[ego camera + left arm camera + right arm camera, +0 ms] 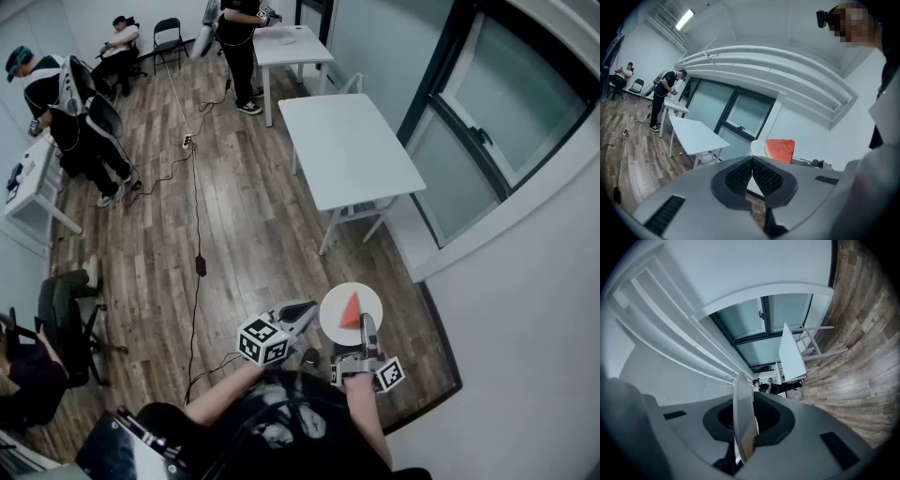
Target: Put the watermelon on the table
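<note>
Fingers on right gripper hide plate's clamped rim.

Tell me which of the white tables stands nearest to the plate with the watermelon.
The table beside the big window, straight ahead of the plate. The far table and the left one stand farther off.

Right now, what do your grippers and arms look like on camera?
The left gripper and right gripper are grey moulded shells with black ribbed pads; each carries a white cube with black square markers. The person wears a black top.
</note>
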Demonstrator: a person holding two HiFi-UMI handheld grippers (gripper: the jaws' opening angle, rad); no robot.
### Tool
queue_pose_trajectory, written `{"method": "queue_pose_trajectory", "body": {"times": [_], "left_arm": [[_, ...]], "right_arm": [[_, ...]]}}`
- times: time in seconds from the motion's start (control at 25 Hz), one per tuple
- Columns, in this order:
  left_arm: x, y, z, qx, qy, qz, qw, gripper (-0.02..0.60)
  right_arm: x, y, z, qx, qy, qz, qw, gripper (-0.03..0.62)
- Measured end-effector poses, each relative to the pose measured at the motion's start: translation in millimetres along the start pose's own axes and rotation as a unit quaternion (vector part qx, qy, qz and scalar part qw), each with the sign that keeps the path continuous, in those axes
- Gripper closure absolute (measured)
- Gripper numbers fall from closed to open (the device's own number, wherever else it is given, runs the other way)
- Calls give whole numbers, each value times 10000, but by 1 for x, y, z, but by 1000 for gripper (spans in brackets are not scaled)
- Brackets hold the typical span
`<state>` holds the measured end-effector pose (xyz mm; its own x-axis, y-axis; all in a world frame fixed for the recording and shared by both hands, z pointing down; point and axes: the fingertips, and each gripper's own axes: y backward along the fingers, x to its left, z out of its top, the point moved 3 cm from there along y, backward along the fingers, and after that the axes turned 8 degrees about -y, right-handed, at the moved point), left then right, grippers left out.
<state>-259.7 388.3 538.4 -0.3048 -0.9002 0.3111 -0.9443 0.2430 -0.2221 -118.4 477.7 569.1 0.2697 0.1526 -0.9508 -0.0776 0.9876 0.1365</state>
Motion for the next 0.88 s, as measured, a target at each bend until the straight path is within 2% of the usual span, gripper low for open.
{"method": "queue_pose_trajectory", "body": {"times": [0.36, 0.68, 0.88], "left_arm": [[-1, -12, -3, 11, 49, 33, 10000, 575], [-3, -35, -7, 22, 220, 133, 9997, 575], [-10, -56, -7, 78, 202, 166, 9996, 575]], "right_arm": [[-2, -1, 12, 42, -11, -32, 10000, 553], [1, -6, 23, 465, -304, 130, 9984, 553], [10, 0, 47, 457, -240, 160, 9985, 553]]}}
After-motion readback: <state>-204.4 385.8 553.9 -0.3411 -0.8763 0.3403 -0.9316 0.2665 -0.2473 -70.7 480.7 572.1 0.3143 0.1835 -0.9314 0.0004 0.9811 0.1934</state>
